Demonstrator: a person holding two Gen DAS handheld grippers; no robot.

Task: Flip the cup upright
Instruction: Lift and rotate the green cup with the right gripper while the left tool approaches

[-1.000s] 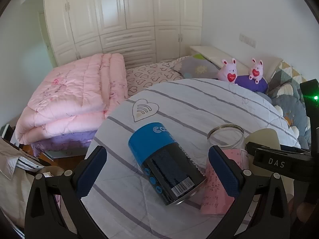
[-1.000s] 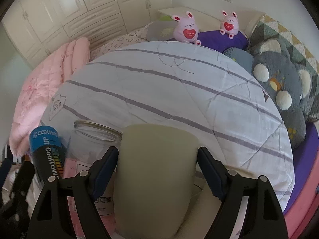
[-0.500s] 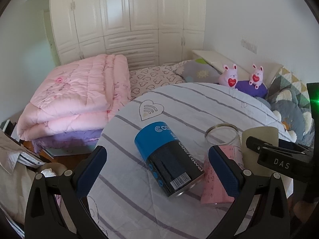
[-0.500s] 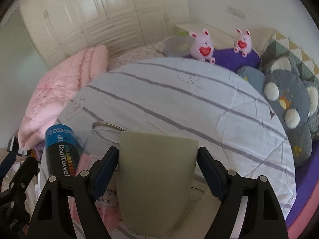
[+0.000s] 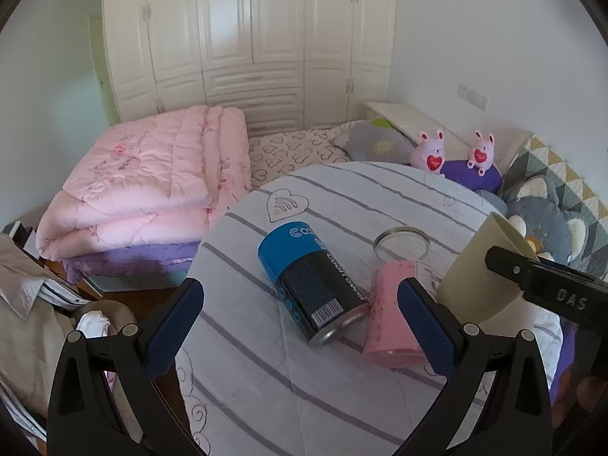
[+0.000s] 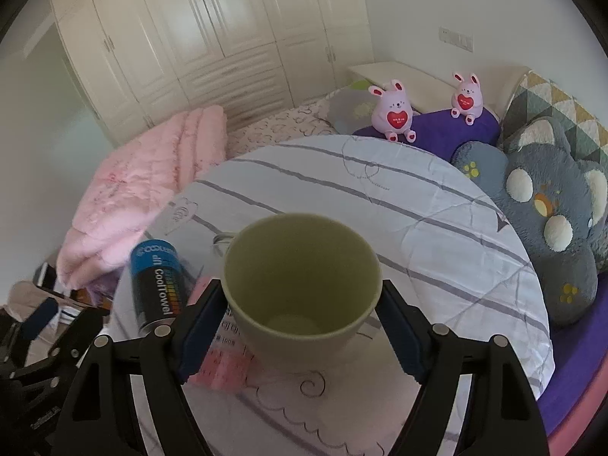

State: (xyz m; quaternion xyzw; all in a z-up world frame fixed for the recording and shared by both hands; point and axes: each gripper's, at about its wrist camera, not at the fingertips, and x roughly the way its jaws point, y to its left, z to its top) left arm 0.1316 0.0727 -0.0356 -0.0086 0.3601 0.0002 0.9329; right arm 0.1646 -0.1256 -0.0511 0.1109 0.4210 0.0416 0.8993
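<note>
My right gripper is shut on a pale beige cup and holds it above the striped round cushion. The cup's open mouth faces up and forward, and I see its empty inside. In the left wrist view the cup shows at the right, tilted, clamped by the right gripper's black finger. My left gripper is open and empty, hovering over the cushion near the lying can.
A blue and black CoolTowel can lies on its side on the cushion. Beside it is a glass jar with pink contents. A folded pink quilt lies left. Plush toys and a grey pillow sit right.
My right gripper has lifted and turned the cup from mouth down to mouth up and forward. My left gripper has drawn back a little from the can.
</note>
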